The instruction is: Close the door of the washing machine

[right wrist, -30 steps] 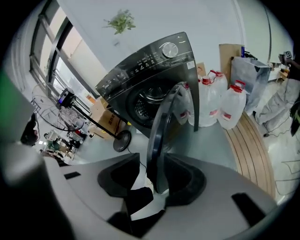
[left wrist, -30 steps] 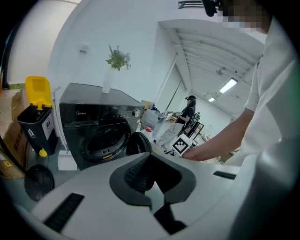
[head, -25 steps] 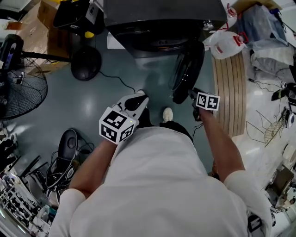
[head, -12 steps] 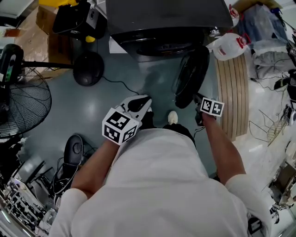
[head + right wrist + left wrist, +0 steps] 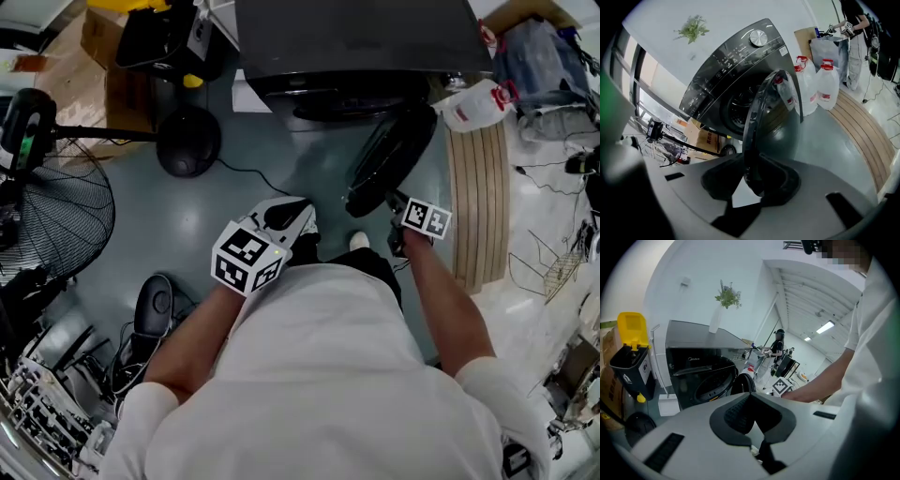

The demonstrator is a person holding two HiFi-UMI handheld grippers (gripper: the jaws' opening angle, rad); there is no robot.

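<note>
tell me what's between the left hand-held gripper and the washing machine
Only bare grey floor lies there, a thin black cable ending just beside it; the head view shows it.

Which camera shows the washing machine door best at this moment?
The right gripper view: the door fills the middle, its rim clamped in the right tool, whose jaws have just been closing. The head view shows it from above, half open. The left gripper view shows only a small, distant part.
</note>
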